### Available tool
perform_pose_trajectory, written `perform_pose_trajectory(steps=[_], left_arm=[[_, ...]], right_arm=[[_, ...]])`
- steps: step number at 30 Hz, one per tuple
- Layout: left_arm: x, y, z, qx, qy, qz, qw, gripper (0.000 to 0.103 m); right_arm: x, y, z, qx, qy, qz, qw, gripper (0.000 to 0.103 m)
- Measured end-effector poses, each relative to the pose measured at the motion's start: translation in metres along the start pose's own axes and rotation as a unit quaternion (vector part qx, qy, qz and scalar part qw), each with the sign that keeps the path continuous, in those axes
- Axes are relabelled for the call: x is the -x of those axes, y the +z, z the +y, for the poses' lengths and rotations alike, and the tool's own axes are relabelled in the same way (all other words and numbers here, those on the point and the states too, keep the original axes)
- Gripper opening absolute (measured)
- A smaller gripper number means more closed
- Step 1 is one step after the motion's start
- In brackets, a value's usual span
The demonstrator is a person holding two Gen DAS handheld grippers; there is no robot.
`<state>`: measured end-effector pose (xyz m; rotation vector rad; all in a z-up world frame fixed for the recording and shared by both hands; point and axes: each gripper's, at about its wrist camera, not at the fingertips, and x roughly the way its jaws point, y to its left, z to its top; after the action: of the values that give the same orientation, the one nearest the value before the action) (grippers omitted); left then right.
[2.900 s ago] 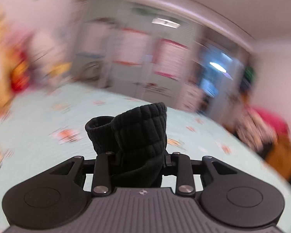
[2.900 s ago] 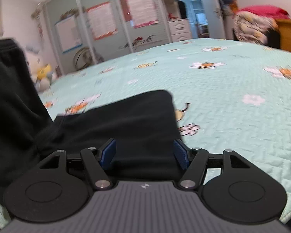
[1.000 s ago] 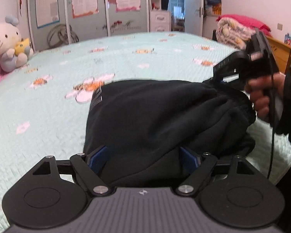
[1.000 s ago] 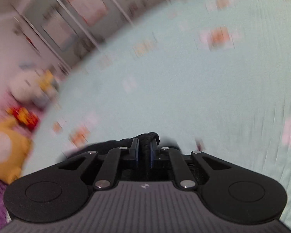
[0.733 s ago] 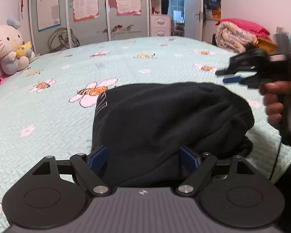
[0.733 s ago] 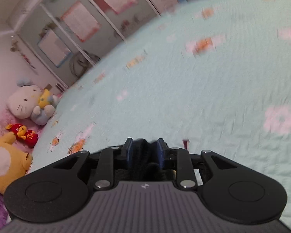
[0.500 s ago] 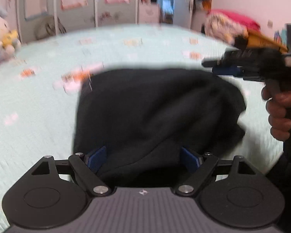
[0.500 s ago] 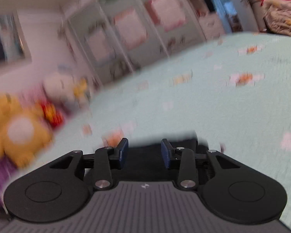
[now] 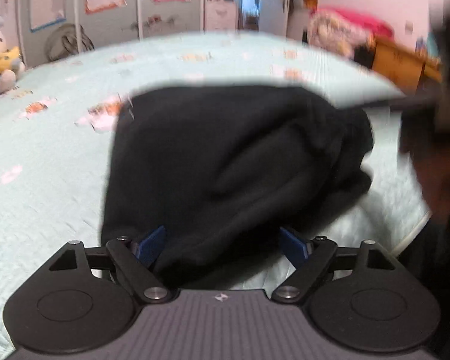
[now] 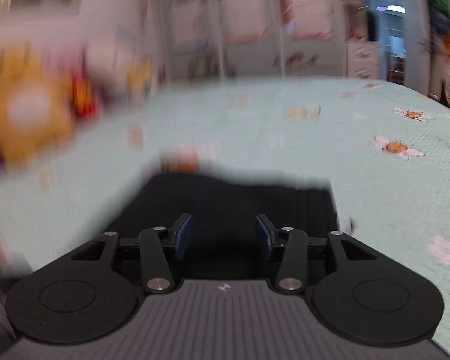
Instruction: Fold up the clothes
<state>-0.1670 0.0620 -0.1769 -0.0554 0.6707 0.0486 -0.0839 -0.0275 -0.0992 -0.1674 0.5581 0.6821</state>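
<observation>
Left claw (image 9: pixel 222 244) is standing wide apart, its blue pads flanking the near edge of the black garment (image 9: pixel 231 162) without visibly pressing it. Right claw (image 10: pixel 223 237) is opening above the same garment, holding nothing. The garment is lying bunched and rumpled on the flowered mint bedspread (image 9: pixel 45 156). No lettering is legible; motion blur is smearing details.

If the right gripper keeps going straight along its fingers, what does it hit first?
Most likely the black garment: it lies right ahead between the opening, empty jaws of the right gripper. The picture is blurred, so how close it is stays unclear. Past it is only the bedspread.
</observation>
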Motion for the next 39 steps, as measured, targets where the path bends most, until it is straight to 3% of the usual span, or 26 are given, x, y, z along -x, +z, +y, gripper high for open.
perform_pose_trajectory(steps=[3,7,9,11,14,17,19,23,26,28,33,36,39], left_arm=[[0.012,0.003,0.017,0.026,0.007,-0.016,0.9995,0.089],[0.003,0.002,0.030,0.067,0.005,0.009,0.9977,0.088],[0.008,0.005,0.028,0.068,-0.003,-0.003,0.9977,0.088],[0.010,0.007,0.021,0.057,-0.014,-0.014,0.9982,0.089],[-0.003,0.003,0.015,0.033,-0.017,0.012,0.9993,0.089],[0.005,-0.005,0.017,0.025,-0.011,0.013,0.9995,0.089],[0.017,-0.005,0.020,0.024,-0.012,-0.001,0.9996,0.089],[0.021,0.004,0.026,0.039,-0.014,-0.036,0.9985,0.091],[0.003,0.006,0.026,0.045,-0.009,-0.005,0.9989,0.090],[-0.004,0.003,0.027,0.056,-0.006,0.013,0.9983,0.087],[0.021,0.012,0.038,0.067,0.005,-0.037,0.9971,0.089],[0.027,0.020,0.048,0.084,0.001,-0.064,0.9944,0.091],[0.006,0.020,0.039,0.073,-0.010,-0.041,0.9964,0.091]], right_arm=[[0.015,-0.033,0.007,0.074,-0.041,0.005,0.996,0.045],[0.036,-0.054,0.029,0.120,-0.076,0.016,0.990,0.061],[0.048,-0.060,0.038,0.124,-0.090,0.009,0.988,0.059],[0.065,-0.056,0.046,0.107,-0.076,-0.031,0.991,0.059],[0.064,-0.049,0.056,0.108,-0.055,-0.046,0.992,0.060],[0.035,-0.064,0.047,0.130,-0.071,0.031,0.988,0.057],[0.038,-0.067,0.034,0.108,-0.068,0.049,0.991,0.055],[0.069,-0.044,0.035,0.094,-0.062,-0.029,0.993,0.060],[0.059,-0.021,0.036,0.087,-0.061,-0.070,0.992,0.065],[0.034,-0.014,0.025,0.069,-0.062,-0.056,0.994,0.065],[-0.022,-0.016,-0.001,0.044,-0.092,0.008,0.995,0.065],[-0.004,-0.011,0.004,0.022,-0.081,-0.015,0.996,0.065],[0.003,0.018,0.019,0.016,-0.046,-0.053,0.997,0.065]])
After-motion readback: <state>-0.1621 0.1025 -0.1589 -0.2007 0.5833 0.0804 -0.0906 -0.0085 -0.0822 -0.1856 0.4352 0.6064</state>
